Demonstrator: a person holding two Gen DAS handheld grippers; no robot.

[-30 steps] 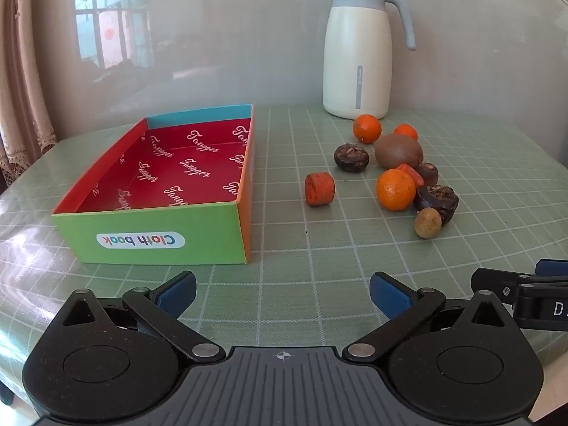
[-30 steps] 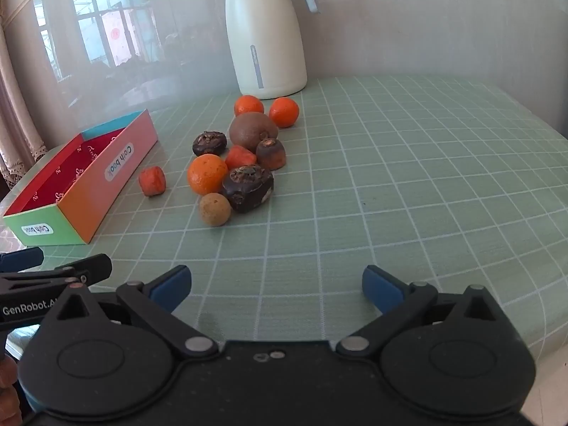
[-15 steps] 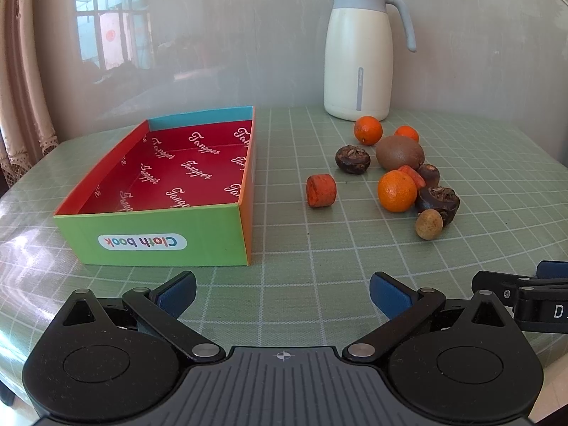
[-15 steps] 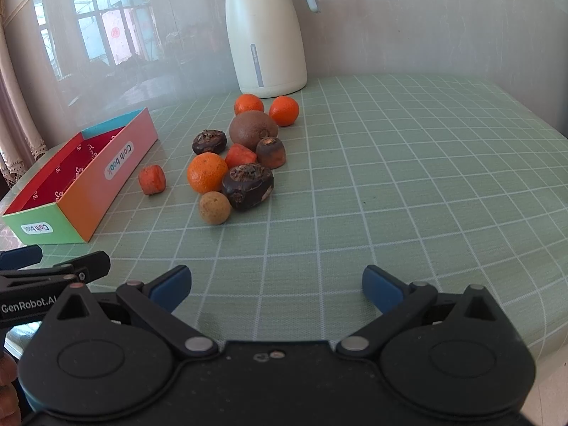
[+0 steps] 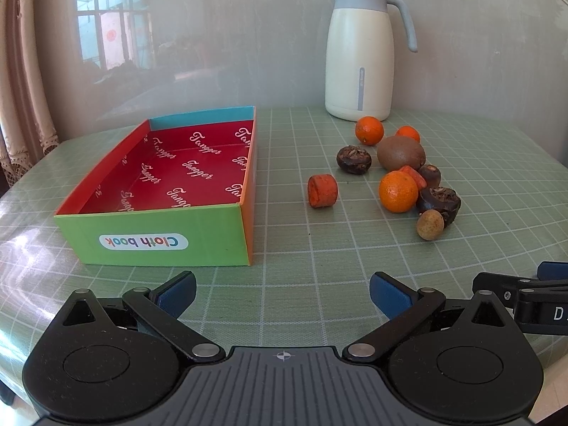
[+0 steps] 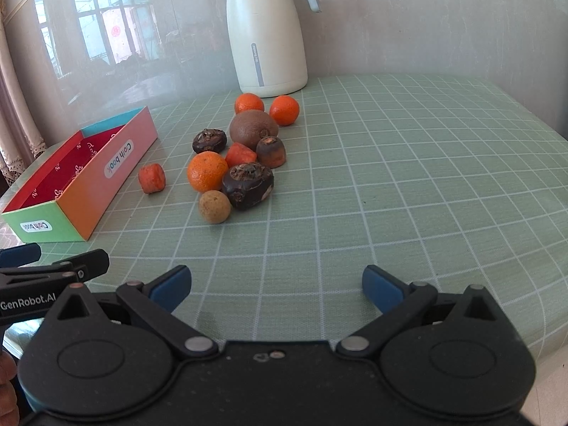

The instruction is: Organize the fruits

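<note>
left claw (image 5: 283,293) agape | right claw (image 6: 276,289) agape | box (image 5: 156,229) seemingly bare

Soft daylight is filling both views, and focus is holding sharp.

A window's reflection is showing on the glossy wall (image 5: 220,53), and glare is whitening the tablecloth (image 5: 25,245) at the left edge. The fruits (image 6: 227,163) are casting only faint, short shadows. Fisheye distortion is bending the grid lines near the borders, and dark vignetting is cutting the corners.
</note>
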